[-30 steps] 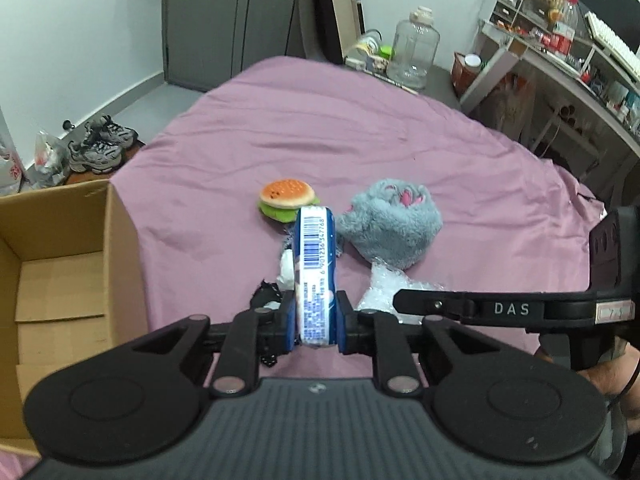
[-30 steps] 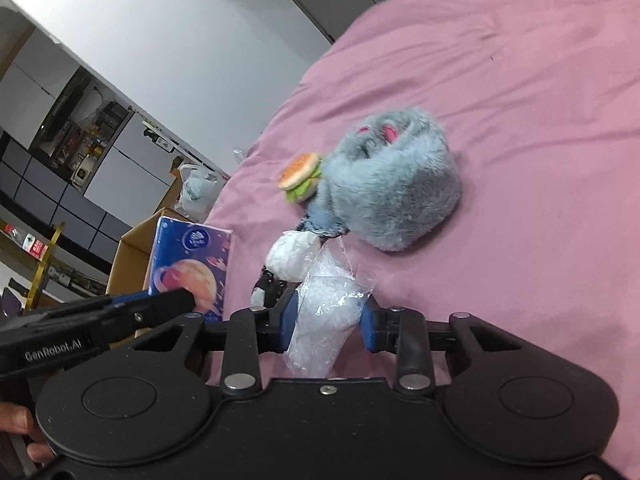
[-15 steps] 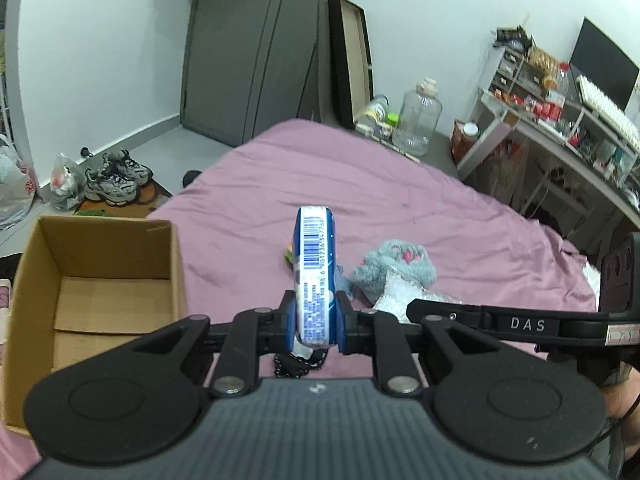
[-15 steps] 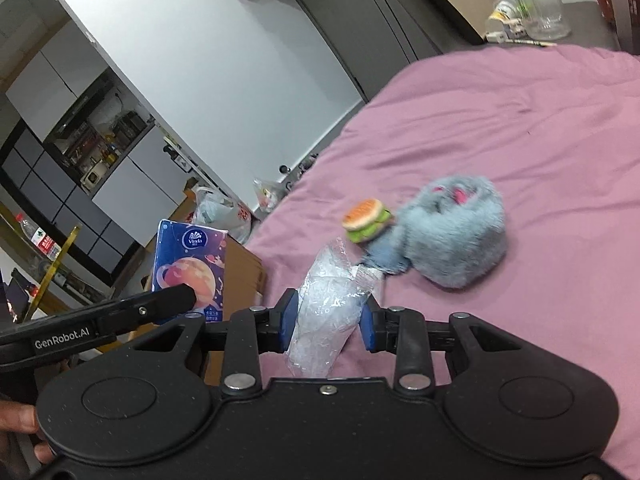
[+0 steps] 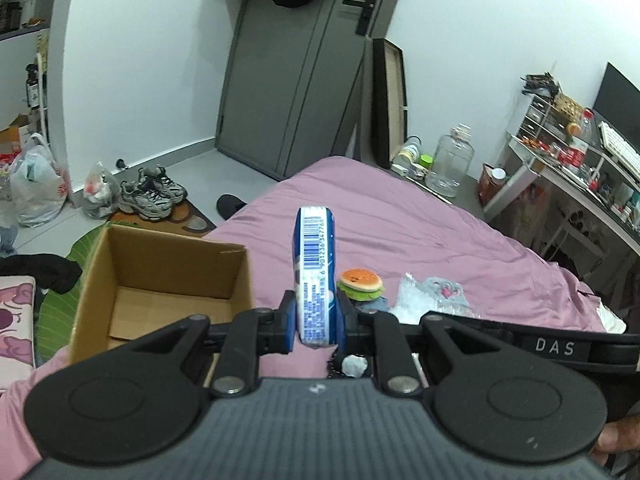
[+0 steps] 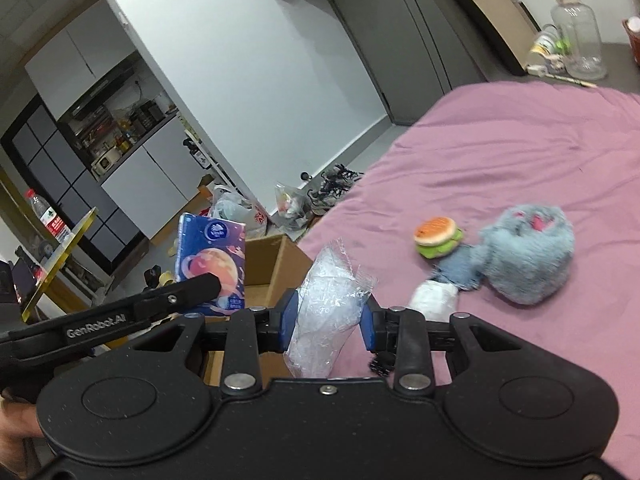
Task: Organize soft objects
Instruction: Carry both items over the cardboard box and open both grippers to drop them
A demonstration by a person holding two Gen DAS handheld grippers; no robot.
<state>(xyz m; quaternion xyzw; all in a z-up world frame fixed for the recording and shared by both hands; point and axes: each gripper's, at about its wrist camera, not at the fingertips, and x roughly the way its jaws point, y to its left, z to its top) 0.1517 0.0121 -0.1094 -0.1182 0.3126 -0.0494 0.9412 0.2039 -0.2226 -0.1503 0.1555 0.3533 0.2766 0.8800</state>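
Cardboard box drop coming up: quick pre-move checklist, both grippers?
1. Left gripper shut on tissue pack: ok.
2. Right gripper shut on clear plastic bag: ok.
3. Cardboard box open, floor bare where visible: ok.
4. Either load already over the box opening: cannot tell.
5. Burger toy and grey plush lying on the bed, away from the box: ok.
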